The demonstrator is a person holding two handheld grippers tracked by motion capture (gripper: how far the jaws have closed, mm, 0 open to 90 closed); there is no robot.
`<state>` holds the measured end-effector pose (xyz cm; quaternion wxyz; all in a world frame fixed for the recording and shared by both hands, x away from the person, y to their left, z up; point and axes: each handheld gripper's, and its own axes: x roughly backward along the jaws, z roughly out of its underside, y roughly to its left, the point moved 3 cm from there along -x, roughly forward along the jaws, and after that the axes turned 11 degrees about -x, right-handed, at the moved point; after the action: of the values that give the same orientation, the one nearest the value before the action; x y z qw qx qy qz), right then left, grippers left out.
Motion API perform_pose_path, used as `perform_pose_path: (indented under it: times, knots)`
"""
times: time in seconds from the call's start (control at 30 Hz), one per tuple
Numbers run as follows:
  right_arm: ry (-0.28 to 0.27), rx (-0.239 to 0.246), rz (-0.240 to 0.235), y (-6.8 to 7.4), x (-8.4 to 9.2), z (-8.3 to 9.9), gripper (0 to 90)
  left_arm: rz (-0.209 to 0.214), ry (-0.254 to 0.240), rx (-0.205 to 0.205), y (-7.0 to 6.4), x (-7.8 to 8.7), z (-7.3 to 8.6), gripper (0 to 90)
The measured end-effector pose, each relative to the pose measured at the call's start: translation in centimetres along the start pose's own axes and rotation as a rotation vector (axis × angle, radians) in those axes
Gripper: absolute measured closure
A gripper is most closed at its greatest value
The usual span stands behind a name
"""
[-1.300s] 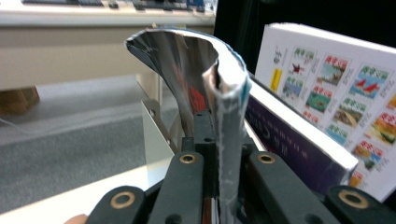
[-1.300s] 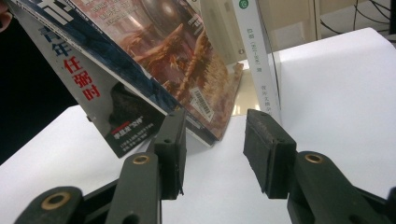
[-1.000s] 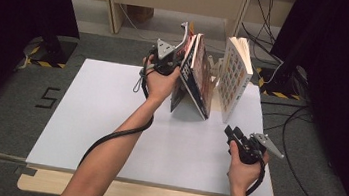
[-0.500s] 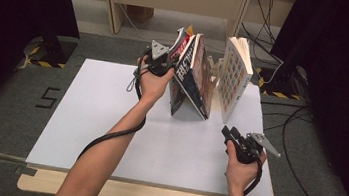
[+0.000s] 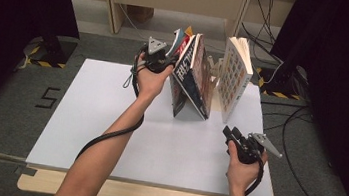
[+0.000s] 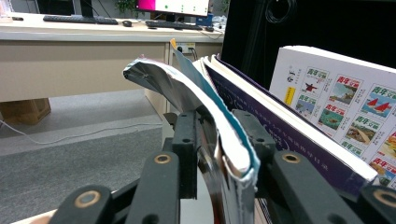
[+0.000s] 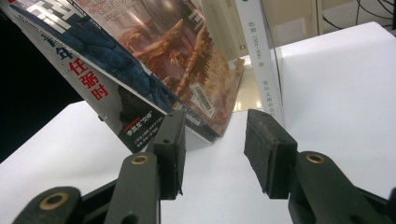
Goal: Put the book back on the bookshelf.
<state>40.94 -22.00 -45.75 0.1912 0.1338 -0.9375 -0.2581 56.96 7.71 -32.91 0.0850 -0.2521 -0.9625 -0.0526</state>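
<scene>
Up at the far side of the white table [image 5: 109, 120], the left gripper [image 5: 159, 62] has a thin magazine [image 6: 187, 88] between its jaws, which have just been opening; the left pad stands off the curled cover, while the right one lies close against the spine, contact unclear. That magazine is leftmost of the leaning stack [image 5: 192, 77], whose count is hard to read, three or so. One white book [image 5: 234, 77] stands upright just right of the stack. The right gripper [image 5: 232, 134] hovers near the stack's foot, jaws apart around nothing.
</scene>
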Motion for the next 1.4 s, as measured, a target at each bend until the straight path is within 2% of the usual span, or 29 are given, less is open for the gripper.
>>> perform_pose_path:
  times: [0.27, 0.53, 1.1, 1.2, 1.4]
  knots:
    - [0.006, 0.001, 0.0, 0.2, -0.1, 0.1, 58.7, 0.015, 0.01, 0.021, 0.2, 0.4, 0.1, 62.9]
    - [0.001, 0.031, 0.019, 0.2, -0.2, 0.2, 55.4, 0.028, 0.01, 0.037, 0.5, 0.9, 0.2, 56.7]
    - [0.01, 0.058, 0.021, 0.9, -0.5, 0.5, 53.8, 0.046, 0.016, 0.028, 0.7, 2.2, 0.2, 52.7]
    - [0.014, 0.07, 0.021, 1.0, -0.6, 0.6, 53.1, 0.044, 0.018, 0.028, 0.8, 2.4, 0.3, 50.9]
    - [0.012, 0.12, 0.021, 1.8, -0.9, 0.5, 50.7, 0.08, 0.017, -0.008, 1.2, 3.4, 0.4, 43.9]
